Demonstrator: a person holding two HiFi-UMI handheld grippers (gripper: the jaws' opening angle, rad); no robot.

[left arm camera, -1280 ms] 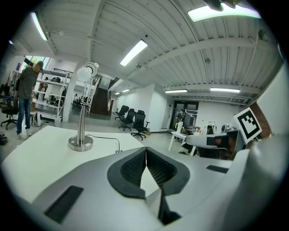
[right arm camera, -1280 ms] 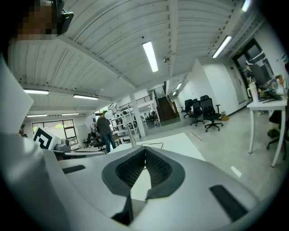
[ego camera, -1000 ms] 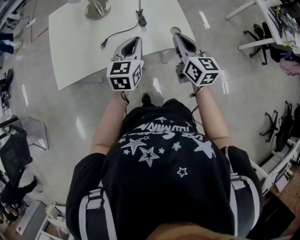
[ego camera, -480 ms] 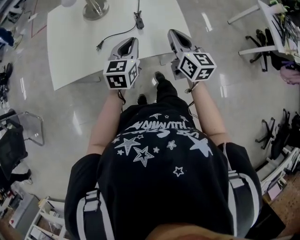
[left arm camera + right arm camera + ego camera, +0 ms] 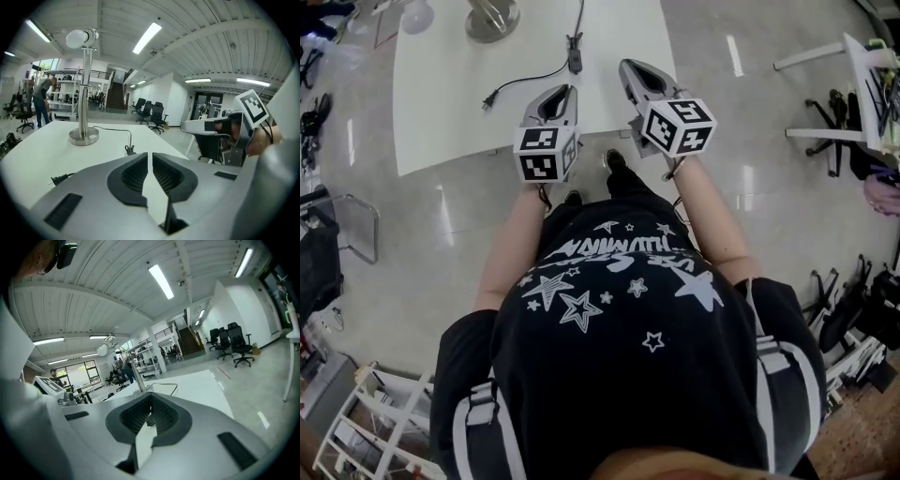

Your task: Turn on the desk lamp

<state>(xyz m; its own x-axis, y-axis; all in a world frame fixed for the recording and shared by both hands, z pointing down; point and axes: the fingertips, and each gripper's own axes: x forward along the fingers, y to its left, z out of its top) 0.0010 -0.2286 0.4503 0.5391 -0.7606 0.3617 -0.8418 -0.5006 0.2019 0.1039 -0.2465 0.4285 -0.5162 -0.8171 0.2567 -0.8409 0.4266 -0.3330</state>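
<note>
Your left gripper (image 5: pixel 566 90) and right gripper (image 5: pixel 630 66), both pressed together and empty, came nearer the desk lamp (image 5: pixel 493 17); its light cord switch (image 5: pixel 574 40) may slide, so press from above.

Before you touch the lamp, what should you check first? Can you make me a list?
1. Desk lamp standing upright on the table: ok.
2. Plug in a socket: not ok, it lies loose on the table.
3. Cord switch in plain sight: ok.
4. Switch set to on or off: cannot tell.
5. Left tool empty: ok, jaws shut on nothing.
6. Right tool empty: ok, jaws shut on nothing.
</note>
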